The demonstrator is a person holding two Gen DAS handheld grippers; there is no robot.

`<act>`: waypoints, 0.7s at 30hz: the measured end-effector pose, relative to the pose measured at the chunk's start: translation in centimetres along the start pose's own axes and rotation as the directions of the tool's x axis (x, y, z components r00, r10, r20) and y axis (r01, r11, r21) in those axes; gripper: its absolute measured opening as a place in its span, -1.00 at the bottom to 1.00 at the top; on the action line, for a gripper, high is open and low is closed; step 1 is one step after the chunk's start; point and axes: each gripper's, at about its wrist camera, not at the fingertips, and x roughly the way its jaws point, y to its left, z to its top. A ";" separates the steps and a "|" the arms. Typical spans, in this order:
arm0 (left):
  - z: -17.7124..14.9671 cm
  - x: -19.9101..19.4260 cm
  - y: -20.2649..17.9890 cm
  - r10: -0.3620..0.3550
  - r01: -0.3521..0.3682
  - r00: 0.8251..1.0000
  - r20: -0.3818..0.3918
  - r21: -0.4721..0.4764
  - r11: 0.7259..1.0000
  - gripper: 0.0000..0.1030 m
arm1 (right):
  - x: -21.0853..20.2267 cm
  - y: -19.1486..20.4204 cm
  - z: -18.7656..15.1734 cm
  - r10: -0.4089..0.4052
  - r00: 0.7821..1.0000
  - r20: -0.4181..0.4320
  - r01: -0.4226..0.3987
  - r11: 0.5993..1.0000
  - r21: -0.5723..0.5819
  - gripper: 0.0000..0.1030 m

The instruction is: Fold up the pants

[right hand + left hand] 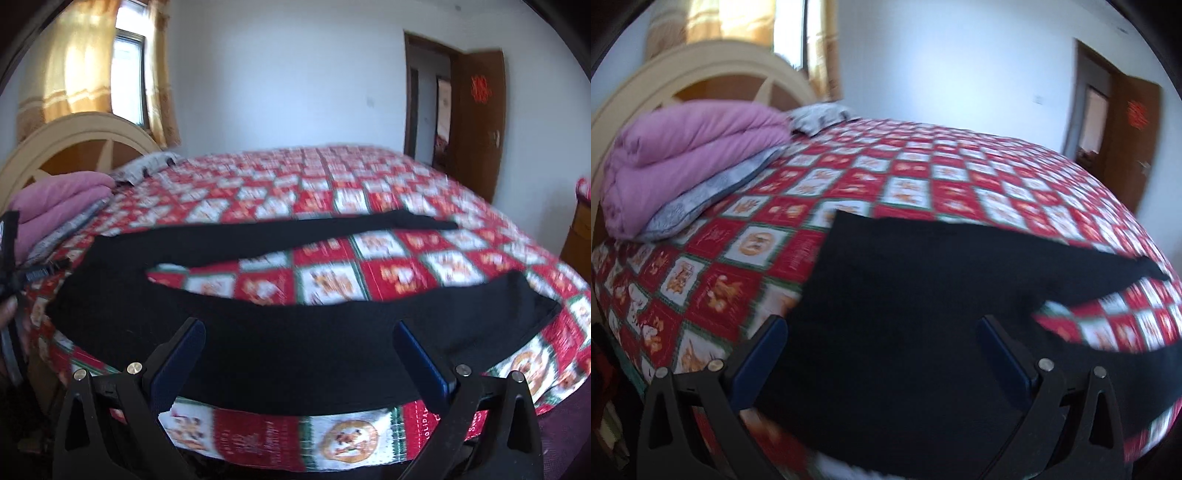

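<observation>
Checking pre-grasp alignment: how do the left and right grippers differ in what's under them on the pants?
The left gripper hangs over the wide waist end of the black pants. The right gripper hangs over the nearer leg, the narrower strip near the bed edge. The left view is nearly filled with fabric; the right shows both legs spread, with red checked bedspread between. Both are open and hold nothing.

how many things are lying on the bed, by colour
black: 1, the pants
pink: 1, the folded quilt
grey patterned: 2, the pillow at the headboard and the bedding under the quilt
total: 4
The red checked bedspread is not counted; both grippers, left and right, are open above the pants.
</observation>
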 end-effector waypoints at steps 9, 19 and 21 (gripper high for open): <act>6.5 11.1 0.4 0.011 -0.001 0.994 -0.111 0.089 0.996 0.44 | 4.4 -7.4 0.3 -0.047 0.997 -0.057 0.055 0.990 0.131 0.94; 7.1 17.6 0.0 -0.140 0.154 0.955 -0.263 0.034 0.987 -0.14 | 8.8 -13.4 5.8 -0.144 0.986 -0.081 0.150 0.986 0.072 0.37; 6.8 17.7 0.6 -0.183 0.191 0.954 -0.237 0.013 0.981 -0.16 | 10.3 -14.7 6.8 -0.142 0.984 -0.103 0.150 0.986 0.069 0.10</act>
